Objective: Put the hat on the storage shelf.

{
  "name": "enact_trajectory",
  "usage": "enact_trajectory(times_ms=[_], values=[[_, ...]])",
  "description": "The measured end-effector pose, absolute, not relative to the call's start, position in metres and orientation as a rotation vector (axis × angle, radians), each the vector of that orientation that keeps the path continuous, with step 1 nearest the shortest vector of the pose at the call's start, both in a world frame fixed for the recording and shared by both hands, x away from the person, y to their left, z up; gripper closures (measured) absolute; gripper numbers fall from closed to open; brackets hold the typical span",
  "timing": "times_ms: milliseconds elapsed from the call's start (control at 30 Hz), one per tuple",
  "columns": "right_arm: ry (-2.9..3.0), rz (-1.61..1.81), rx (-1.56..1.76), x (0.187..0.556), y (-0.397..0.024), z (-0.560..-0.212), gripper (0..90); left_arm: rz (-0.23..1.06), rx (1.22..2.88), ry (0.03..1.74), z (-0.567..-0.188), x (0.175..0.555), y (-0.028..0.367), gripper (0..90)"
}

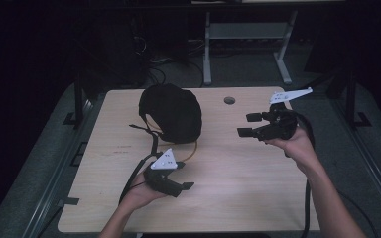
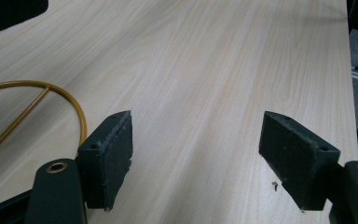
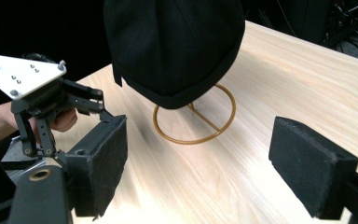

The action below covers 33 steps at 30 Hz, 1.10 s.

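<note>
Black cap [image 1: 172, 112] perched on a gold wire stand [image 3: 195, 122], far left of table [image 1: 238, 188]. Left gripper [image 1: 176, 174] and right gripper [image 1: 246, 124] both spread apart, empty. Likely soft, light (best pinched at the brim edge).

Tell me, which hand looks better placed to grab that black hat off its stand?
Probably the right. The right gripper is open and aimed straight at the black hat on its gold wire stand. The left gripper, also open, faces bare table.
</note>
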State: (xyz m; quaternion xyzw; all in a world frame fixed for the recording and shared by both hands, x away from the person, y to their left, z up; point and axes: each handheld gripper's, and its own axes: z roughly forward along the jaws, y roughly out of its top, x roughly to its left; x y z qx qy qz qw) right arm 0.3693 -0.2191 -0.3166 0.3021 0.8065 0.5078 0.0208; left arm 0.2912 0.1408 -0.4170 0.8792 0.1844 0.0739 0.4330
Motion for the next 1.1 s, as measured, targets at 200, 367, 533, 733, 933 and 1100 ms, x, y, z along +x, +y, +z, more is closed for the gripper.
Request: enact_trajectory(times_ms=[200,367,533,733,933,1100], values=[[2.500,1.576,0.954,0.362,-0.228,-0.326,18.9,0.180,2.191,0.461,-0.417,0.291,0.140,25.8],[2.503,1.574,0.966,0.358,-0.234,-0.332,18.7,0.180,2.194,0.462,-0.418,0.292,0.141,25.8],[2.496,1.575,0.984,0.352,-0.240,-0.337,18.5,0.183,2.192,0.464,-0.418,0.292,0.141,25.8],[2.492,1.577,1.002,0.345,-0.247,-0.344,18.5,0.183,2.193,0.465,-0.418,0.292,0.142,25.8],[2.493,1.569,1.019,0.339,-0.253,-0.351,18.1,0.177,2.192,0.471,-0.418,0.292,0.142,25.8],[2.494,1.566,1.037,0.333,-0.259,-0.357,18.1,0.177,2.189,0.471,-0.418,0.292,0.143,25.8]])
